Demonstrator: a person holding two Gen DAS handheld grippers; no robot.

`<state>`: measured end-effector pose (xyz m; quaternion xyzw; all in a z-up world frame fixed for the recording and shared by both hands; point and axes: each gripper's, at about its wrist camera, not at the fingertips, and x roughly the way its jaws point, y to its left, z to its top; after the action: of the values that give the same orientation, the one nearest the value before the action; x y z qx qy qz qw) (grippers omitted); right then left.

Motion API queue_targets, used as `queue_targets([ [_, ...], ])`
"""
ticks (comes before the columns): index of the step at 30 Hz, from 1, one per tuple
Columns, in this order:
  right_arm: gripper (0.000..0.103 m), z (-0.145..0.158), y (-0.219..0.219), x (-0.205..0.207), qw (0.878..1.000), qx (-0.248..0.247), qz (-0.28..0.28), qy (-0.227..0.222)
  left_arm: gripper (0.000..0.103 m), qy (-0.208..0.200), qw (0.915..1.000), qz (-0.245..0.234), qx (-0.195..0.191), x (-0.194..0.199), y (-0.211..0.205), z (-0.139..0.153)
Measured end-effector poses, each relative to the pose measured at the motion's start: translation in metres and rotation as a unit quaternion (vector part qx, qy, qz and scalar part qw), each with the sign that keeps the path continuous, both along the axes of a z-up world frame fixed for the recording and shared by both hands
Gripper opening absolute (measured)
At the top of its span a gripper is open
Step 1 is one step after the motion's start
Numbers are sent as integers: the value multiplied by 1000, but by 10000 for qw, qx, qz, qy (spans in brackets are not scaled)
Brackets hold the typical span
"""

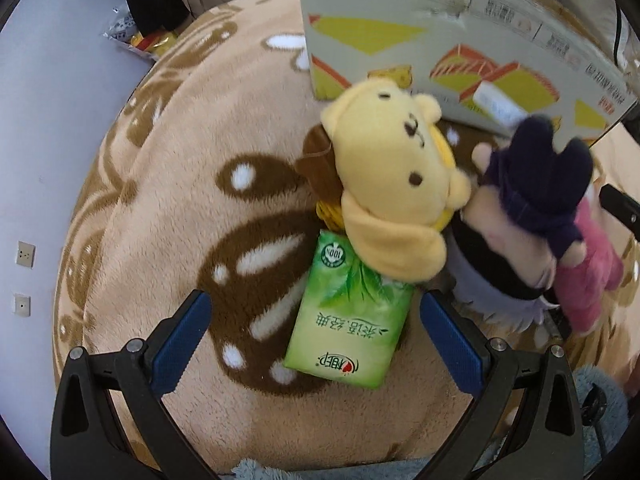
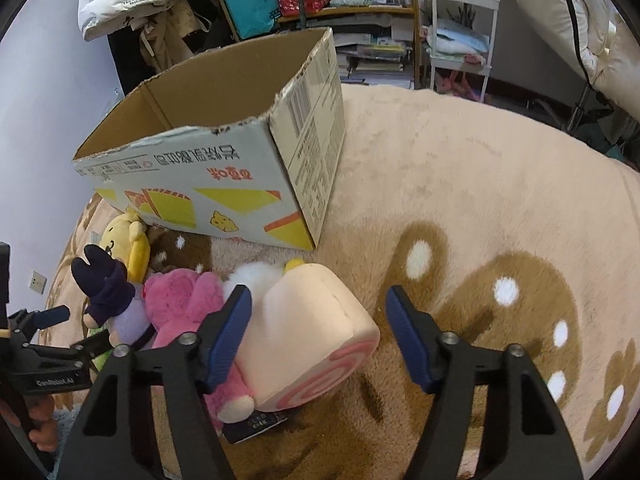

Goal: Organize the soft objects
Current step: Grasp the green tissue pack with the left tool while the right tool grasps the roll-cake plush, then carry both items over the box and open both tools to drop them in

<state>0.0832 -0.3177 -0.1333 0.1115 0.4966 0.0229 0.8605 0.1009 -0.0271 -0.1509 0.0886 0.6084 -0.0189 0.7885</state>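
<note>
Blue-padded fingers (image 1: 184,340) of the left gripper (image 1: 316,340) sit at the bottom of the left wrist view, jaws wide apart w/ nothing pressed between them. Btwn them, lower centre, lies a green tissue pack (image 1: 352,316), flat on the tan blanket (image 1: 168,160); its long axis runs from bottom centre up and slightly right, far end tucked under the yellow bear plush (image 1: 392,184). Bear lies on its side, head toward upper centre of frame, body toward the pack. Just right of it: a doll w/ dark purple hat (image 1: 536,184), hat tips pointing up, blurred, and a pink plush (image 1: 588,272) at the right edge.

Right wrist view: right gripper (image 2: 318,328) at the bottom, jaws partly apart, straddling a pink roll-cake plush (image 2: 312,332). Left finger (image 2: 228,332) touches or nearly touches the plush's side, can't tell which; right finger stands clear of it. Roll's long axis runs from its swirl end at lower centre up-left toward a white fluffy plush (image 2: 256,272). Cardboard box (image 2: 224,160), open-topped, stands upright in the upper left, just behind the toy heap. Left gripper shows at the lower left edge, a hand (image 2: 38,420) on its handle.
</note>
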Motion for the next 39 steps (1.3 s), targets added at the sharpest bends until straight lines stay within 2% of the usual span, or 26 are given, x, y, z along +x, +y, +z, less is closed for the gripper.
queue_targets([
  [4,63,-2,4,1,9999,-56,105,55,100,100,9999,74,14,2,1,-6],
  [6,61,-2,6,1,9999,-80,124,80,89,142,9999,54,-19,2,1,-8],
  [10,61,2,7,-3,9998,-83,143,59,77,223,9997,-8,-41,1,-2,-12],
  [14,61,2,5,-4,9999,-49,103,66,60,228,9997,-3,-85,0,-2,-10],
  [20,61,4,6,-6,9999,-53,145,60,59,213,9996,80,-186,-3,5,-6],
  [25,60,9,3,-16,9997,188,167,38,59,83,9997,166,-133,-4,13,0],
  [27,41,9,0,-18,9997,200,105,53,59,15,9997,198,-162,-6,14,4],
  [30,37,10,-2,-19,9996,266,58,26,59,-162,9996,203,-145,-10,16,13],
  [35,26,19,10,-24,9996,-35,205,-198,59,-614,9979,151,-135,-20,17,35],
  [39,24,29,16,-29,9986,-235,243,-414,59,-955,9952,119,-152,-26,19,53],
])
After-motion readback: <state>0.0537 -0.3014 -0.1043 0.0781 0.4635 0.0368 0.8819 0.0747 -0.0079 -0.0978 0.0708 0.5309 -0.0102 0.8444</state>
